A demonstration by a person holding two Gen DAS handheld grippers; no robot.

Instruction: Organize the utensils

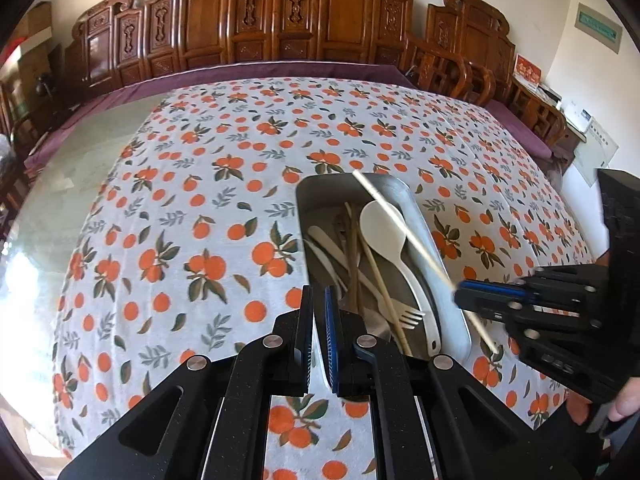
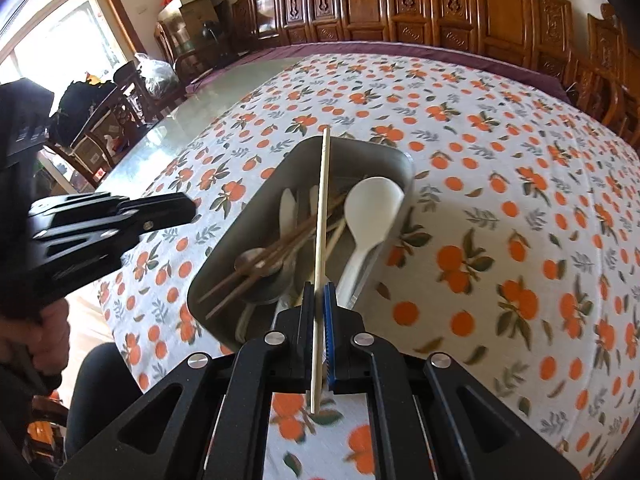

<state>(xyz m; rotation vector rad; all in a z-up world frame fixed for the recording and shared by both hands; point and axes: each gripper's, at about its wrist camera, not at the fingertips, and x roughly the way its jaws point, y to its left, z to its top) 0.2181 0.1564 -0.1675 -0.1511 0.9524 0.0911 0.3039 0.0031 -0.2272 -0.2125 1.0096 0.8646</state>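
Right gripper [image 2: 320, 300]: fingers clamped on a pale chopstick [image 2: 322, 200], held above the metal tray [image 2: 224, 248] on the counter. Judged light, stiff, slippery; a mid-shaft hold resists pivoting. Left gripper [image 1: 319, 308]: fingers closed, empty.

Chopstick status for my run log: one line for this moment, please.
right gripper: shut on pale chopstick | above metal tray | left gripper: shut, empty

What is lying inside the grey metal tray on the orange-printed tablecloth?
In the grey metal tray: a white plastic spoon, a white fork, brown chopsticks and pale ones. Lower pieces are covered; a count is impossible.
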